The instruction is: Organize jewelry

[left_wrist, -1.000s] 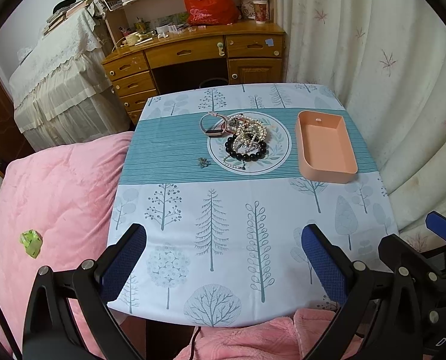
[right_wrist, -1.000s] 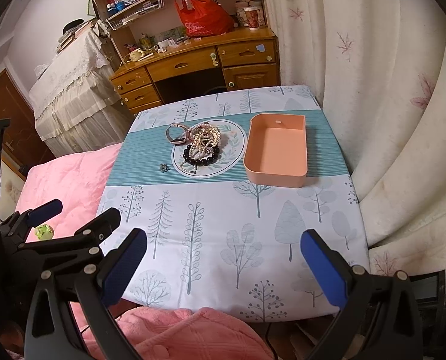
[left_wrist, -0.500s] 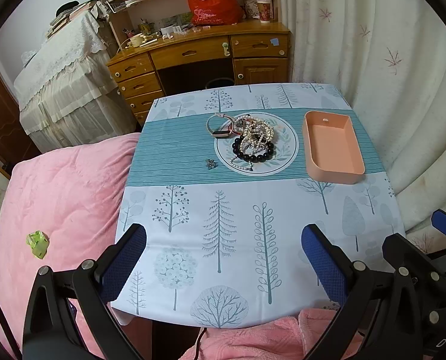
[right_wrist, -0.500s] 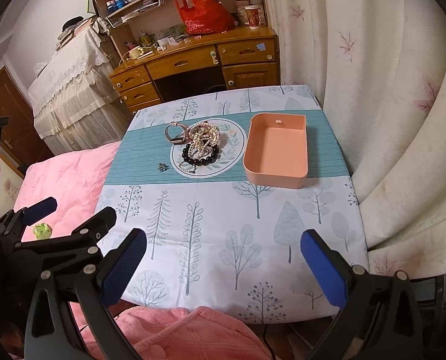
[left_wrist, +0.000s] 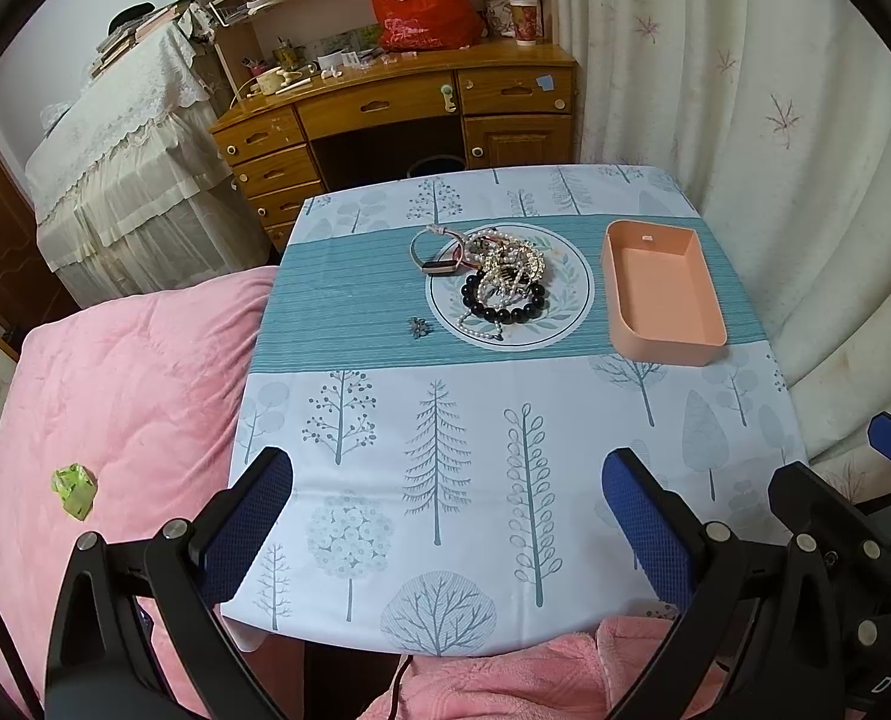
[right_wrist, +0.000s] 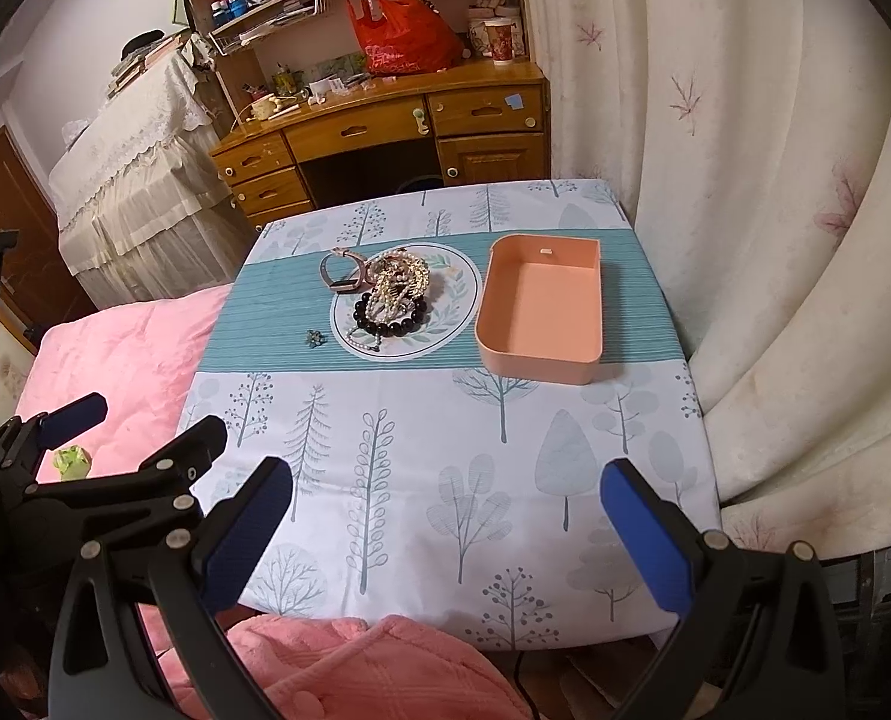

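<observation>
Hovering left gripper [left_wrist: 445,516] (jaws spread), right gripper [right_wrist: 445,516] likewise

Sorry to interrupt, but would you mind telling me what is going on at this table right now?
A person holds two handheld grippers above the near edge of a tree-print tablecloth, apparently about to sort jewelry. The left gripper and the right gripper both hang with jaws open and hold nothing. A tangled heap of bracelets and pearl strands lies untouched on the round printed patch. A small dark brooch sits apart on the teal stripe, and the peach plastic tray beside the heap holds nothing.
</observation>
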The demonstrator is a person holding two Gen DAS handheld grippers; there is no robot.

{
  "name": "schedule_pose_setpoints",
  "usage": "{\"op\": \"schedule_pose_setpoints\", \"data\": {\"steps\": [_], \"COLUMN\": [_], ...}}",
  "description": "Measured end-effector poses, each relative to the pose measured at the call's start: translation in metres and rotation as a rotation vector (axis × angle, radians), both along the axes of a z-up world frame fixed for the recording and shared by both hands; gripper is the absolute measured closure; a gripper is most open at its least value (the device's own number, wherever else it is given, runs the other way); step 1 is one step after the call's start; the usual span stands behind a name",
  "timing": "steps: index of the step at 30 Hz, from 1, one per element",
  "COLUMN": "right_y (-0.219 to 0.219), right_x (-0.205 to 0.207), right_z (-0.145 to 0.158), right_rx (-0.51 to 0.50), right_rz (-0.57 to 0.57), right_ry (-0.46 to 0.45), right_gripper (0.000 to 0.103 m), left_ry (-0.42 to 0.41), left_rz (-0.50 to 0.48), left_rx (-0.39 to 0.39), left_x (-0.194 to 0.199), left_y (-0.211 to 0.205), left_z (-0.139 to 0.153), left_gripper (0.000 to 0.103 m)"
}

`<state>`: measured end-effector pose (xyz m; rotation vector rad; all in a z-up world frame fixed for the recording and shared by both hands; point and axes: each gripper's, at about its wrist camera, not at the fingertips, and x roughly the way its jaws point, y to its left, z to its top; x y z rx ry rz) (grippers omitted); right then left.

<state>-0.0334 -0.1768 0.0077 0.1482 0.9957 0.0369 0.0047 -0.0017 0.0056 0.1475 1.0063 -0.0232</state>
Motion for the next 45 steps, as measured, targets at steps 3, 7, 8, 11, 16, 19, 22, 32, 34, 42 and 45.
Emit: {"op": "schedule_pose_setpoints", "data": {"steps": [3, 7, 8, 11, 16, 19, 22, 32, 34, 42, 45], "right_y": [-0.001, -0.001, -0.001, -0.003, -0.001, 0.003, 0.009, 0.024, 0.025, 0.032, 0.040], "right_x": [0.000, 0.001, 0.003, 0.008, 0.016, 0.024, 0.035, 0.123, 0.149, 0.233, 0.247], "right_z": [0.001, 0.001, -0.001, -0.008, -0.014, -0.017, -0.020, -0.041, -0.051, -0.117, -0.144], "right_rx": [0.031, 0.079, 0.091, 0.139, 0.178, 0.188, 0.187, 0.206, 0.220, 0.282, 0.302], "right_rz": [0.009, 0.027, 0.028, 0.025, 0.024, 0.038, 0.051, 0.050, 0.029, -0.063, -0.062], "right_ry": [-0.007, -0.005, 0.003, 0.030, 0.027, 0.023, 0.009, -0.022, -0.018, 0.068, 0.116], "right_gripper": [0.000, 0.000, 0.000, 0.000, 0.000, 0.000, 0.000, 0.005, 0.012, 0.053, 0.068], "left_ry": [0.018, 0.049, 0.054, 0.073, 0.102, 0.097, 0.070, 0.021, 0.027, -0.004, -0.016], "left_rz": [-0.014, -0.021, -0.023, -0.034, -0.068, -0.093, -0.119, -0.096, -0.086, -0.088, -0.137], "left_rx": [-0.031, -0.041, -0.035, -0.041, -0.064, -0.073, -0.066, -0.074, -0.083, -0.112, -0.094], "left_x": [-0.001, -0.001, -0.001, 0.001, 0.013, 0.022, 0.036, 0.121, 0.139, 0.197, 0.207], "left_y": [0.003, 0.005, 0.005, 0.006, 0.007, 0.008, 0.011, 0.043, 0.050, 0.060, 0.054], "left_z": [-0.002, -0.006, -0.008, -0.011, -0.020, -0.023, -0.030, -0.086, -0.101, -0.162, -0.180], "left_gripper": [0.001, 0.001, 0.001, 0.001, 0.001, 0.001, 0.001, 0.001, 0.001, 0.018, 0.023]}}
